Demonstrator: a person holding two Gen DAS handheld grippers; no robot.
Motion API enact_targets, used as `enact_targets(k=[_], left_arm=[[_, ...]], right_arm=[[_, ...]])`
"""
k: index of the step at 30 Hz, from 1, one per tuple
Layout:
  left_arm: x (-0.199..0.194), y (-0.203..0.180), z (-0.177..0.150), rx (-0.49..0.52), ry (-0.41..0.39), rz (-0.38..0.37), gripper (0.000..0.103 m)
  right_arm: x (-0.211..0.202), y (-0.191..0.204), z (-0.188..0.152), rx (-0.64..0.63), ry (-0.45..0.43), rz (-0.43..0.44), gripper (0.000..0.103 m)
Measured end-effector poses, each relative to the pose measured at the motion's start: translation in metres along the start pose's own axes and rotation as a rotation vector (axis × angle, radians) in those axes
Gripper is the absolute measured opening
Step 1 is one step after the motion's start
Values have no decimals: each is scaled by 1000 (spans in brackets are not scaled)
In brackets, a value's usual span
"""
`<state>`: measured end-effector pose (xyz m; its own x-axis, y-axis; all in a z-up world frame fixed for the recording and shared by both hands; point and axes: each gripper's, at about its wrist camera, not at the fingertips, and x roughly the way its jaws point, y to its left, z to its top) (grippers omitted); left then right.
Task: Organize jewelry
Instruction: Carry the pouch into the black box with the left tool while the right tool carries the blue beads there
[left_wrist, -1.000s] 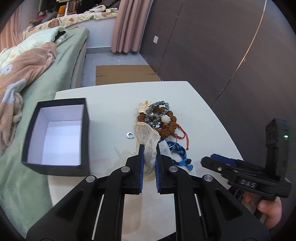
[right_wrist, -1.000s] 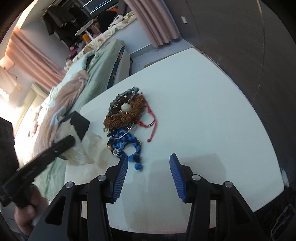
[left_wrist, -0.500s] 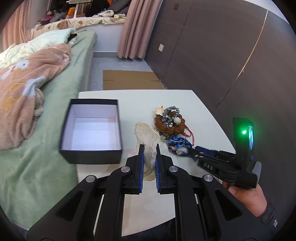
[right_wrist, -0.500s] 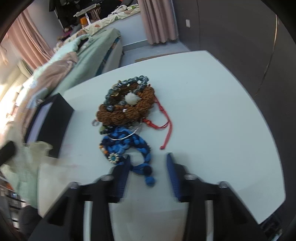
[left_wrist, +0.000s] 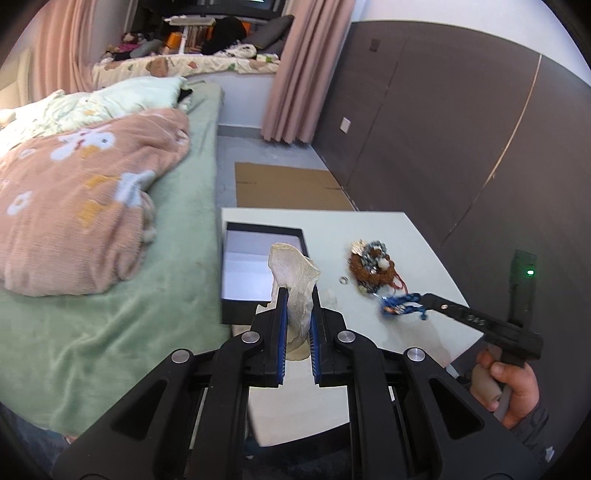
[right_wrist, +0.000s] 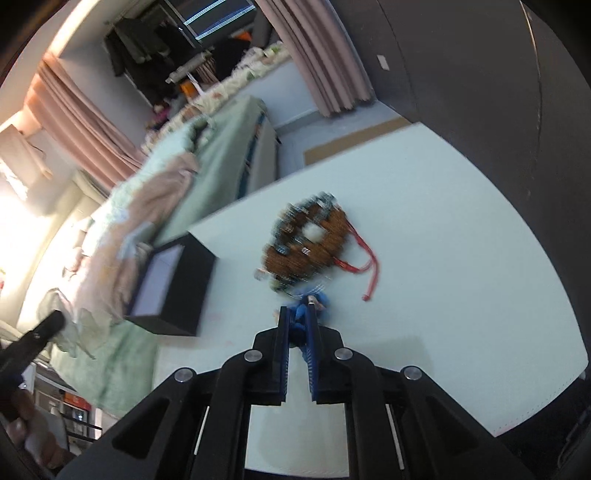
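Green-sheeted bed (left_wrist: 122, 295) w/ a crumpled pink floral blanket (left_wrist: 74, 214) fills the left of the left wrist view, edge right against the white rectangular table (left_wrist: 417, 251). Flat brown cardboard sheet (left_wrist: 288, 186) lies on the grey floor past the table's far edge; dark panelled wall (left_wrist: 461, 129) runs along the right. On the table's left side, by the bed, sits the open black square gift box w/ white lining (left_wrist: 258, 266), nothing visible inside it. Left gripper (left_wrist: 295, 314), black w/ blue pads, is clenched on a thin cream gauzy pouch (left_wrist: 293, 273); the pouch stands up from between the jaws, raised off the table, its top overlapping the box's right rim in view. Right gripper (right_wrist: 299, 325), held in the person's right hand (left_wrist: 513, 384), is closed tight on the blue knotted cord bracelet (right_wrist: 306, 306); in the left wrist view that bracelet (left_wrist: 400, 304) hangs at its tip, near the table's right-front part, can't tell if it touches the surface. Just beyond it on the table lies the piled jewelry: brown seed-bead loop topped w/ grey-blue beads and a white stone (left_wrist: 373, 260), red cord ends (right_wrist: 364, 266) trailing off its right side. Small silver ring (left_wrist: 344, 280) lies alone on the tabletop, betw. the pouch and the brown pile, apart from both. Right wrist view is motion-blurred, so bead detail there is unclear.
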<state>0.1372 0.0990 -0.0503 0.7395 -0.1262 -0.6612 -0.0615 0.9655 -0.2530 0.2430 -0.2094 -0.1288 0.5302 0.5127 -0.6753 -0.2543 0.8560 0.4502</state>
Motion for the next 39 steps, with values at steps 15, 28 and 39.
enact_targets(k=[15, 28, 39], left_arm=[[-52, 45, 12, -53, -84, 72, 11], [-39, 51, 25, -33, -65, 118, 11], [22, 22, 39, -5, -4, 98, 11]], right_arm=[[-21, 119, 42, -193, -39, 176, 8], [23, 114, 52, -190, -19, 229, 74], [22, 55, 51, -117, 74, 141, 75]])
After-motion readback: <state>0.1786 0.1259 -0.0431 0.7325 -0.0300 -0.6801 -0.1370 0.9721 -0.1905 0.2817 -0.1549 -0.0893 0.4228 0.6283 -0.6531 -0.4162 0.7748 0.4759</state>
